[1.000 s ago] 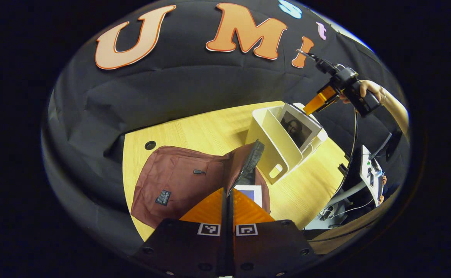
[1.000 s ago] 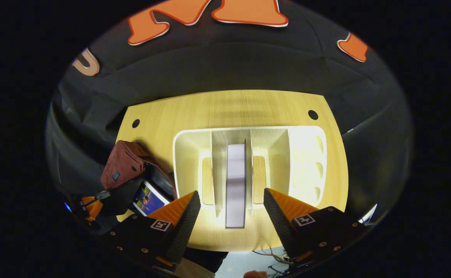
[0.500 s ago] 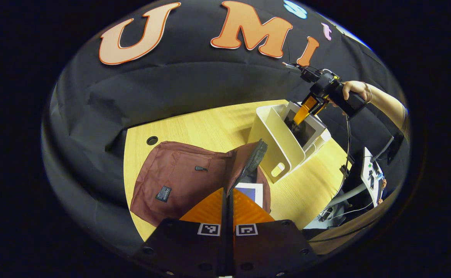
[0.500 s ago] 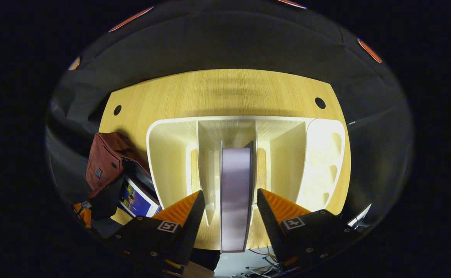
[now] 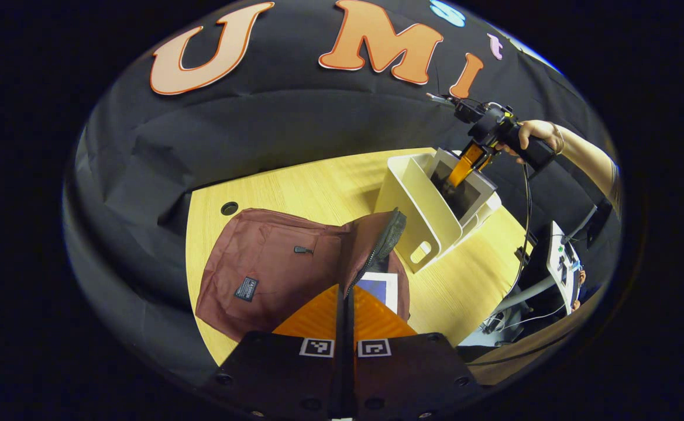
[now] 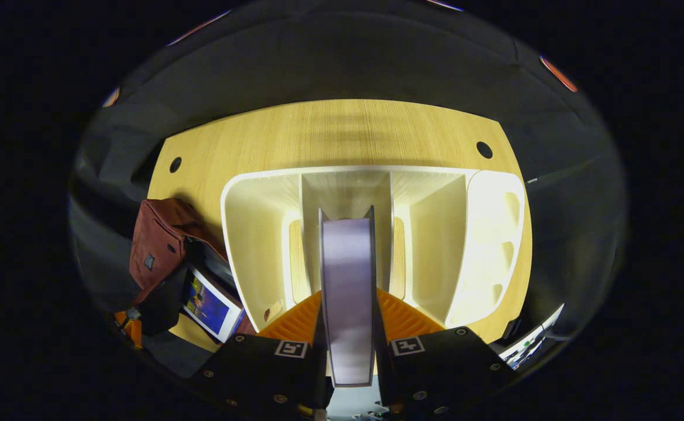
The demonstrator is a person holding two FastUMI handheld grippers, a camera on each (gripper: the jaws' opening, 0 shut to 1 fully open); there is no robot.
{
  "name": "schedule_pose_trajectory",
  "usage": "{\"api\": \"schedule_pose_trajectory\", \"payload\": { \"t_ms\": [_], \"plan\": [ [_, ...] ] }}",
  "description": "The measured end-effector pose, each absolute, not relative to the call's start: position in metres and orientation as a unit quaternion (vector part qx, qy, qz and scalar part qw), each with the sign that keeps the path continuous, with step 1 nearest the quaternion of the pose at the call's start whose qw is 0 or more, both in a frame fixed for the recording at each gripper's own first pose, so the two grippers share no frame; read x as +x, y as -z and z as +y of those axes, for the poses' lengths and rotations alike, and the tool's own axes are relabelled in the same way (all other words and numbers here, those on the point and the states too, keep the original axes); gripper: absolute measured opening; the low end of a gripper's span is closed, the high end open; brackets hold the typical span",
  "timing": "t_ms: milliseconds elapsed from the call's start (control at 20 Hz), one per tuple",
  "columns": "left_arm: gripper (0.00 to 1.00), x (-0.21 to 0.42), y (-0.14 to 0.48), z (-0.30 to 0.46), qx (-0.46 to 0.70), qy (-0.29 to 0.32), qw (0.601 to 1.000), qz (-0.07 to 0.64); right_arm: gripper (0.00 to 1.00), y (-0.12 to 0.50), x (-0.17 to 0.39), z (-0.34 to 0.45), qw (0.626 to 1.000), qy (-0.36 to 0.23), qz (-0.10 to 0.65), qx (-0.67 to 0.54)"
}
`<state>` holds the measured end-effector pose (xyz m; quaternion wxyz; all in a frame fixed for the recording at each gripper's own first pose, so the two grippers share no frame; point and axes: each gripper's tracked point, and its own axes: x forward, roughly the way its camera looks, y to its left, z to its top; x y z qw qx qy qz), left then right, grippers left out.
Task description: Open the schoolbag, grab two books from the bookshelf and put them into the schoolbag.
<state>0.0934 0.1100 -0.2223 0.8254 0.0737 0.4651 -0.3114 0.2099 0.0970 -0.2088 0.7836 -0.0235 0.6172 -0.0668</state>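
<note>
Book [image 6: 347, 292] upright in bookshelf [image 6: 482, 234], spine up, pinched by right tool [image 6: 349, 327]

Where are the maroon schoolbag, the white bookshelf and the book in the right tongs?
maroon fabric schoolbag [image 5: 260, 263], left gripper view, front panel.
white plastic bookshelf [image 6: 488, 234], right gripper view, right end wall.
grey-edged book [image 6: 347, 280], right gripper view, page edge.

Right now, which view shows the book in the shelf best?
Right gripper view: the book stands edge-on, close up, between the right gripper fingers in the shelf. Left gripper view shows it far off, partly hidden by the gripper.
</note>
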Motion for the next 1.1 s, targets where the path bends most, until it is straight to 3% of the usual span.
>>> {"api": "schedule_pose_trajectory", "payload": {
  "t_ms": [550,600,650,700,750,800,850,900,950,1000,1050,1100],
  "plan": [
    [0.01,0.091,0.228,0.117,0.068,0.325,0.823,0.462,0.36,0.083,0.181,0.105,0.838,0.086,0.539,-0.016],
    [0.01,0.091,0.230,0.118,0.067,0.326,0.821,0.463,0.27,0.065,0.176,0.109,0.846,0.086,0.526,-0.018],
    [0.01,0.091,0.231,0.119,0.067,0.326,0.821,0.464,0.36,0.047,0.171,0.113,0.854,0.085,0.513,-0.021],
    [0.01,0.092,0.231,0.120,0.067,0.327,0.821,0.464,0.36,0.027,0.165,0.118,0.863,0.085,0.497,-0.021],
    [0.01,0.093,0.231,0.119,0.068,0.330,0.820,0.462,0.27,0.011,0.157,0.126,0.873,0.081,0.481,-0.018],
    [0.01,0.093,0.230,0.119,0.068,0.333,0.820,0.461,0.35,-0.003,0.149,0.133,0.881,0.075,0.468,-0.016],
    [0.01,0.092,0.229,0.119,0.069,0.336,0.819,0.460,0.35,-0.015,0.136,0.143,0.886,0.072,0.458,-0.015],
    [0.01,0.092,0.229,0.118,0.068,0.339,0.818,0.459,0.24,-0.023,0.124,0.152,0.889,0.065,0.453,-0.018],
    [0.00,0.092,0.229,0.117,0.068,0.341,0.818,0.459,0.34,-0.027,0.113,0.165,0.892,0.056,0.449,-0.014],
    [0.00,0.093,0.231,0.118,0.068,0.343,0.817,0.458,0.33,-0.027,0.101,0.182,0.893,0.040,0.448,-0.007],
    [0.01,0.094,0.231,0.119,0.067,0.342,0.818,0.458,0.43,-0.024,0.093,0.198,0.895,0.026,0.445,0.005],
    [0.00,0.094,0.231,0.120,0.068,0.340,0.819,0.457,0.33,-0.017,0.086,0.212,0.896,0.013,0.443,0.017]
  ]
}}
